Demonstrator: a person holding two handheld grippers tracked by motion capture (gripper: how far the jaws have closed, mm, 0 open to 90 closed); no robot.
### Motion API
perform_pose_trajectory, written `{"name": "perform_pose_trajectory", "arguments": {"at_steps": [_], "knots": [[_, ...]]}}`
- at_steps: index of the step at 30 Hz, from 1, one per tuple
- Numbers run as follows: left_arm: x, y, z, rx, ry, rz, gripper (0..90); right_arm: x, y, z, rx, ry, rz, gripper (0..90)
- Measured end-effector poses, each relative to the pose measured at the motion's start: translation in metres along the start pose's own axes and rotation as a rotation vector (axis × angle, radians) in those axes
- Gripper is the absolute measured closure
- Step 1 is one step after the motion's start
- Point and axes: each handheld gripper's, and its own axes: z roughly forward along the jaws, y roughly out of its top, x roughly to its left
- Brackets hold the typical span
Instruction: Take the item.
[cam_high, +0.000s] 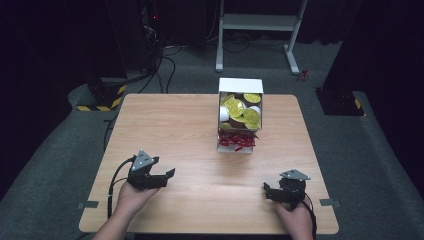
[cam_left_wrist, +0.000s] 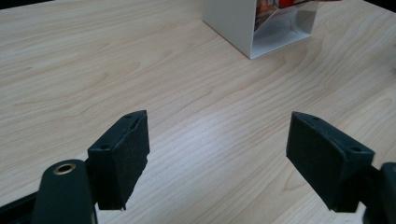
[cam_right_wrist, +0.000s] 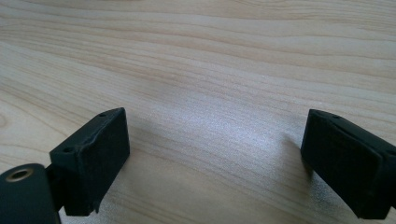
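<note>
A white box (cam_high: 240, 85) stands open at the far middle of the wooden table (cam_high: 190, 125). It holds several round yellow-green lidded cups (cam_high: 235, 107), with red shreds (cam_high: 236, 140) at its near end. My left gripper (cam_high: 162, 169) rests near the front left, open and holding nothing, its jaws pointing toward the box. In the left gripper view the gripper (cam_left_wrist: 217, 126) is wide apart over bare wood, with the box (cam_left_wrist: 233, 23) ahead. My right gripper (cam_high: 272, 190) sits at the front right, also open and holding nothing. The right gripper view shows this gripper (cam_right_wrist: 217, 121) spread above bare wood.
Beyond the table a white metal frame (cam_high: 257, 22) stands on the grey floor. A black-and-yellow striped base (cam_high: 102, 97) sits off the far left corner, a dark base (cam_high: 340, 102) off the far right. Cables (cam_high: 165, 65) trail on the floor behind.
</note>
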Motion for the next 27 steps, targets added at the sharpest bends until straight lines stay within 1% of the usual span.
{"name": "perform_pose_trajectory", "arguments": {"at_steps": [4, 6, 8, 15, 17, 20, 22, 27], "knots": [[-0.006, 0.005, 0.005, -0.011, -0.016, -0.002, 21.8, 0.0, 0.0, 0.0, 0.0, 0.0, 0.0, 7.9], [-0.008, 0.008, 0.007, -0.01, -0.017, 0.008, 21.8, 0.0, 0.0, 0.0, 0.0, 0.0, 0.0, 7.9], [-0.011, 0.01, 0.01, -0.014, -0.028, 0.003, 21.8, 0.0, 0.0, 0.0, 0.0, 0.0, 0.0, 7.9], [-0.021, 0.019, 0.02, -0.032, -0.049, 0.005, 22.0, 0.0, 0.0, 0.0, 0.0, 0.0, 0.0, 7.9], [-0.023, 0.022, 0.022, -0.038, -0.054, 0.014, 22.1, 0.0, 0.0, 0.0, 0.0, 0.0, 0.0, 7.9], [-0.027, 0.026, 0.026, -0.044, -0.066, 0.009, 22.3, 0.0, 0.0, 0.0, 0.0, 0.0, 0.0, 7.9], [-0.029, 0.028, 0.028, -0.047, -0.066, 0.021, 22.4, 0.0, 0.0, 0.0, 0.0, 0.0, 0.0, 7.9], [-0.034, 0.033, 0.033, -0.052, -0.082, 0.014, 22.8, 0.0, 0.0, 0.0, 0.0, 0.0, 0.0, 7.9]]}}
